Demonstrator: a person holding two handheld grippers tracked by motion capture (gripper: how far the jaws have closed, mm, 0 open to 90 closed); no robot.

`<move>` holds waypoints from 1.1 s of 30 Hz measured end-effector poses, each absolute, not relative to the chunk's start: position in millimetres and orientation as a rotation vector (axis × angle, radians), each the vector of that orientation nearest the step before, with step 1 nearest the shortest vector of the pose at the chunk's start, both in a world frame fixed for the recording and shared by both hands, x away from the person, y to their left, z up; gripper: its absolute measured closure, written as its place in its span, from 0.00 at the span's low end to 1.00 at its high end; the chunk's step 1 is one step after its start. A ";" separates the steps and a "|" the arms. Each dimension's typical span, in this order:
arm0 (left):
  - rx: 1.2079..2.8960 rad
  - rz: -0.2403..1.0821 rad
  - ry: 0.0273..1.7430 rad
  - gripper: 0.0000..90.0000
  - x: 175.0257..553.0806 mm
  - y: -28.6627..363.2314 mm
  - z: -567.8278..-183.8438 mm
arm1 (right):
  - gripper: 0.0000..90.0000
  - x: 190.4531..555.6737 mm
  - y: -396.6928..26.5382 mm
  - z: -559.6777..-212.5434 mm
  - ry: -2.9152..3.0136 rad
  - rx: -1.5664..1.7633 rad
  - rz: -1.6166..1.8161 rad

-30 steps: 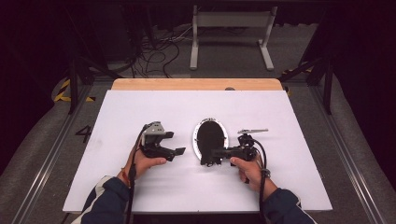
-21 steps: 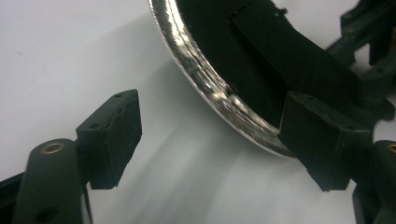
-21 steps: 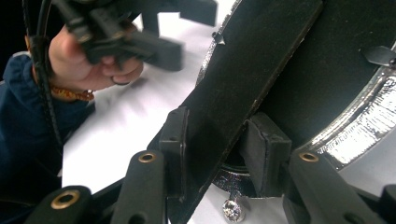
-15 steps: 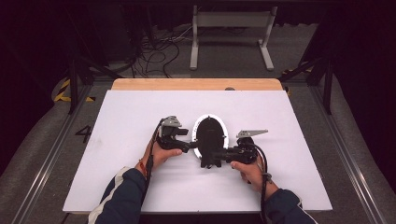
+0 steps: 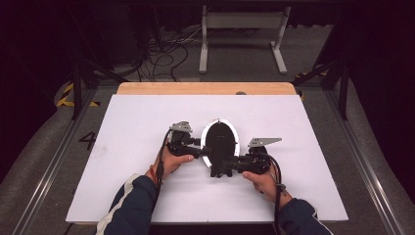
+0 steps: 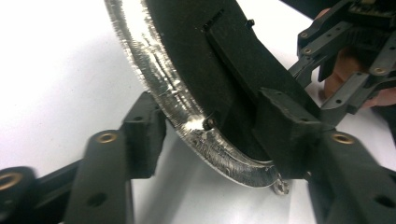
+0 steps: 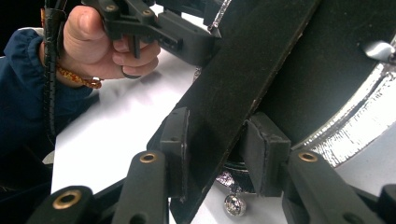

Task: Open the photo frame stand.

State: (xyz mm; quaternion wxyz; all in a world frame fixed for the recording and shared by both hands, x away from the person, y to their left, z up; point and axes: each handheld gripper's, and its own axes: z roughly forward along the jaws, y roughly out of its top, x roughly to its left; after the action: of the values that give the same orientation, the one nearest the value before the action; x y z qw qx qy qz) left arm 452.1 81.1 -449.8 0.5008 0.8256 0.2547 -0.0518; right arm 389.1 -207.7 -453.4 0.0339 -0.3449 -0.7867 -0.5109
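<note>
An oval frame (image 5: 220,137) with a black back and a silver rim (image 6: 154,60) lies mid-table on the white board. My left gripper (image 5: 201,147) comes at it from the left. Its jaws have just been closing, and its pads now sit on either side of the rim's lower edge (image 6: 215,135), touching it. My right gripper (image 5: 220,166) reaches in from the right at the frame's near end. It is shut on the flat black stand strip (image 7: 243,84) on the frame's back, which is pinched between its two pads (image 7: 217,149).
The white board (image 5: 137,117) has bare room to the left, right and far side of the frame. A wooden strip (image 5: 195,88) runs along its far edge. Cables and a metal stand (image 5: 240,29) lie on the floor beyond. A small silver knob (image 7: 232,204) hangs under the frame.
The left hand has moved right, up to the frame, and its jaws have narrowed around the rim. The right hand has stayed put, gripping the stand strip.
</note>
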 end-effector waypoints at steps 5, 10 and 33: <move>1.958 -0.147 0.586 0.68 448.9 86.0 -446.2 | 0.77 387.1 -208.1 -451.9 -2.414 -1.077 -1.563; 1.975 -0.087 0.528 0.73 436.3 84.8 -435.0 | 0.84 385.5 -209.1 -450.4 -2.416 -1.089 -1.565; 2.083 0.085 0.422 0.74 418.7 73.3 -431.2 | 0.86 382.8 -208.7 -442.5 -2.428 -1.091 -1.582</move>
State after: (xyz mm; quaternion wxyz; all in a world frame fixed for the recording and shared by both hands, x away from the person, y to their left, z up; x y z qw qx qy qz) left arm 418.7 73.3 -431.2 0.4858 0.8560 0.1734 0.0349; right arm 382.8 -208.7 -442.5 0.0225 -0.3522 -0.7839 -0.5108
